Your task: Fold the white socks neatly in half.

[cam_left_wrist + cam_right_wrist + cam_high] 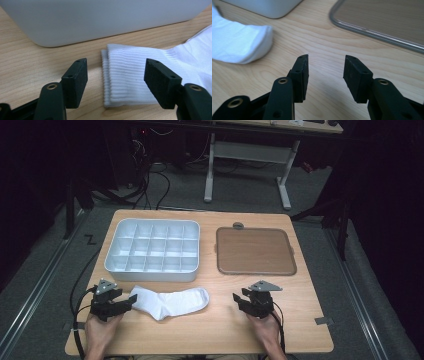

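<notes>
Between open L gripper [116,83] jaws: sock [140,75] cuff, untouched.

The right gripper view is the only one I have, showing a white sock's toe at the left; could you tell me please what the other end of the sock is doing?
Observer: The ribbed cuff of the sock lies flat on the table, in front of the left gripper, whose jaws stand open and apart from it.
Operator: Thank you. What is the white wall at my top left?
Observer: It is an organiser tray divided into many small compartments, and none of them seems to hold anything.
Operator: And the clear-edged panel at my top right?
Observer: That is a flat lid with a small tab at its far edge.
</notes>
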A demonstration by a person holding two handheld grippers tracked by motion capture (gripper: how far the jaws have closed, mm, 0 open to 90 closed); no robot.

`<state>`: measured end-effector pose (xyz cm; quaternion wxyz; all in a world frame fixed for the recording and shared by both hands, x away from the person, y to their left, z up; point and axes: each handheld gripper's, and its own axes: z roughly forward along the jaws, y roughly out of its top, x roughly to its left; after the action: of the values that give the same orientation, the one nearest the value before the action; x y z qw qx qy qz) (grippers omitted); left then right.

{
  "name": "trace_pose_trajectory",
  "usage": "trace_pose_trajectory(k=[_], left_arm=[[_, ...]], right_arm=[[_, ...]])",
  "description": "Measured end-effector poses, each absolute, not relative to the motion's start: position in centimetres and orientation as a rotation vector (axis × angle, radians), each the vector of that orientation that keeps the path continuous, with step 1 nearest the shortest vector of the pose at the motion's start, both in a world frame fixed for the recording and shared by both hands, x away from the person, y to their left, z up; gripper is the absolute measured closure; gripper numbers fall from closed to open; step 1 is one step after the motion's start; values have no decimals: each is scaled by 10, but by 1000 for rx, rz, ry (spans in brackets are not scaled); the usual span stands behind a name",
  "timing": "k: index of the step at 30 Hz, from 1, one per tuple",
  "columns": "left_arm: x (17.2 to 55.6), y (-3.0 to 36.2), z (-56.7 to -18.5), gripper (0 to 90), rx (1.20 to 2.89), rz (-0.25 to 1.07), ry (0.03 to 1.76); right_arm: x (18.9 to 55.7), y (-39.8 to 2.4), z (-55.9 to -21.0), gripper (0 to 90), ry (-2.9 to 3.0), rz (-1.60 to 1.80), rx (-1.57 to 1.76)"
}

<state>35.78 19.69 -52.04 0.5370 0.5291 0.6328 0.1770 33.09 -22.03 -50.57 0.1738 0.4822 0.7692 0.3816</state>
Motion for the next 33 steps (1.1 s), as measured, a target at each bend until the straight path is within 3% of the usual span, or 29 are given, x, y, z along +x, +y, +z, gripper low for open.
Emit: trace_pose_trajectory(k=[16, 33], left_arm=[[363, 184, -526, 340, 1299, 431, 1533], [365, 186, -535, 366, 1303, 412, 1568]], right_arm=[[335, -160, -506, 528, 2329, 1181, 1237], [352, -131, -517, 523, 2358, 1118, 1256]])
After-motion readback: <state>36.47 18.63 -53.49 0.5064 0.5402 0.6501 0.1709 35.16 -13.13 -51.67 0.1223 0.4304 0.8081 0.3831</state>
